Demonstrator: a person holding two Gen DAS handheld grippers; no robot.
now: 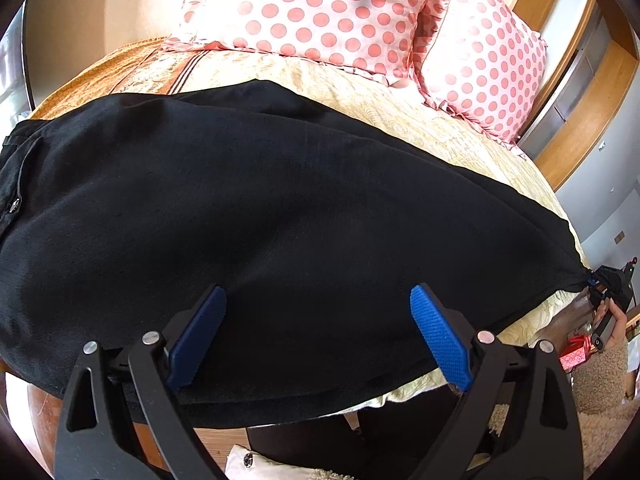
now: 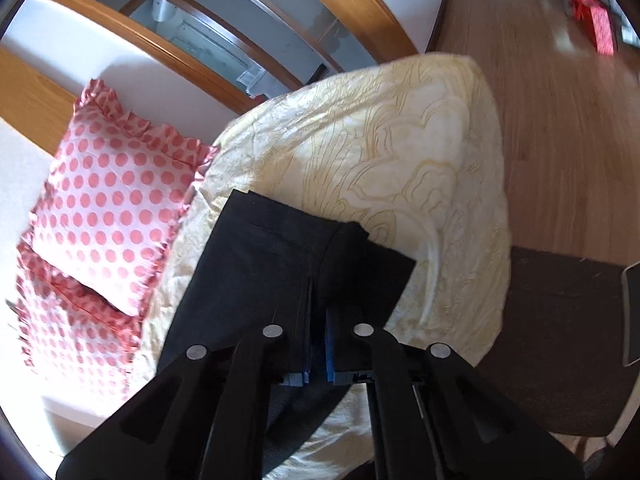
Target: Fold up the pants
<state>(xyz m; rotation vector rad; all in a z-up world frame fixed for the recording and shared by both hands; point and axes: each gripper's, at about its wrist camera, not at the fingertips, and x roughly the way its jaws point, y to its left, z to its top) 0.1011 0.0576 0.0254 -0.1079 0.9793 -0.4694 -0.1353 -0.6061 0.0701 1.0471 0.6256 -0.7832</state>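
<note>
Black pants (image 1: 248,208) lie spread lengthwise across the bed, waistband and zipper at the far left. My left gripper (image 1: 318,300) is open, its blue pads (image 1: 440,336) held just above the near edge of the pants, holding nothing. My right gripper (image 2: 318,320) is shut on the leg end of the pants (image 2: 280,256), the cloth pinched between its blue pads (image 2: 330,344) and lifted off the bedspread. In the left wrist view the right gripper (image 1: 596,280) shows at the far right, pulling the leg end taut.
A cream patterned bedspread (image 2: 400,160) covers the bed. Two pink polka-dot pillows (image 1: 320,12) lie at the head. Wooden floor (image 2: 560,120) and a dark mat (image 2: 560,340) lie beside the bed. A red box (image 2: 596,28) stands on the floor.
</note>
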